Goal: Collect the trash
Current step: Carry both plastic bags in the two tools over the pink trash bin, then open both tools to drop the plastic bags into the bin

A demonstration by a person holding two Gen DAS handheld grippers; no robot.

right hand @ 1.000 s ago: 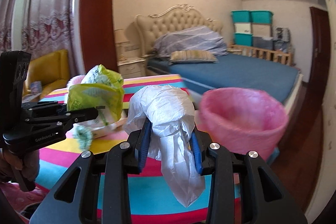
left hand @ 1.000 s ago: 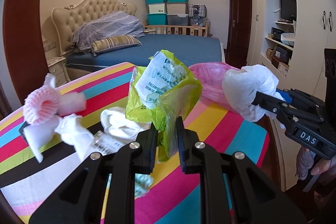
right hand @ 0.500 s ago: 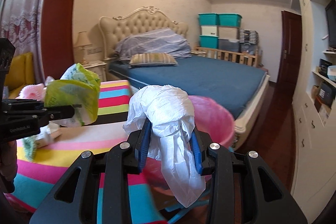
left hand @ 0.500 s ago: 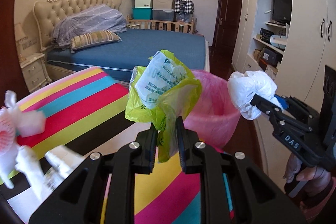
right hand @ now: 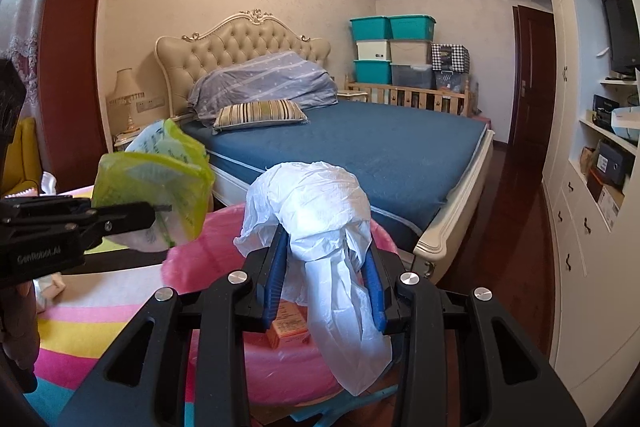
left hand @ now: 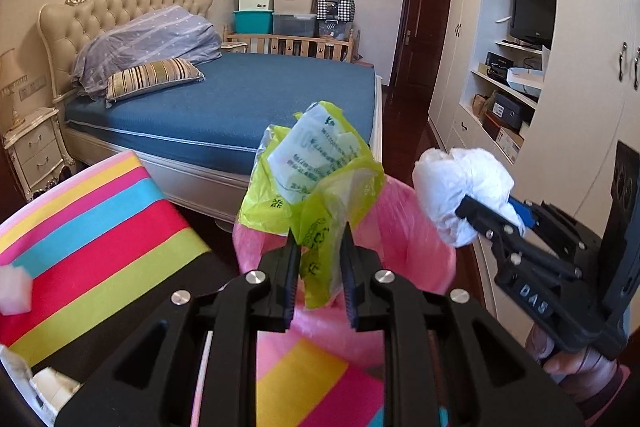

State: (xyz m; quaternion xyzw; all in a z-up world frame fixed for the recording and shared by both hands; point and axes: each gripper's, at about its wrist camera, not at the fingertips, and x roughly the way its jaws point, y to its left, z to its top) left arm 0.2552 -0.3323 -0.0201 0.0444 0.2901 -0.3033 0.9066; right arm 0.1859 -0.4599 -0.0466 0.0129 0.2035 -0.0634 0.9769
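My left gripper [left hand: 320,247] is shut on a crumpled yellow-green plastic bag [left hand: 316,167] and holds it over the pink-lined trash bin [left hand: 404,239]. My right gripper [right hand: 326,263], with blue pads, is shut on a wad of white plastic [right hand: 320,203] whose tail hangs down over the same bin [right hand: 224,239]. An orange carton [right hand: 288,331] lies inside the bin. In the left wrist view the right gripper [left hand: 490,223] and its white wad [left hand: 460,187] are to the right; in the right wrist view the left gripper [right hand: 160,207] with the green bag [right hand: 160,175] is to the left.
The table with the striped cloth [left hand: 100,227] lies left of the bin, with a white foam piece [left hand: 14,287] on it. A blue bed [left hand: 240,107] stands behind the bin, and white cupboards [left hand: 580,107] line the right wall.
Both grippers have swung right, from over the striped table to over the pink bin, each still holding its trash. The foam net and papers on the table have slid out of view at left.
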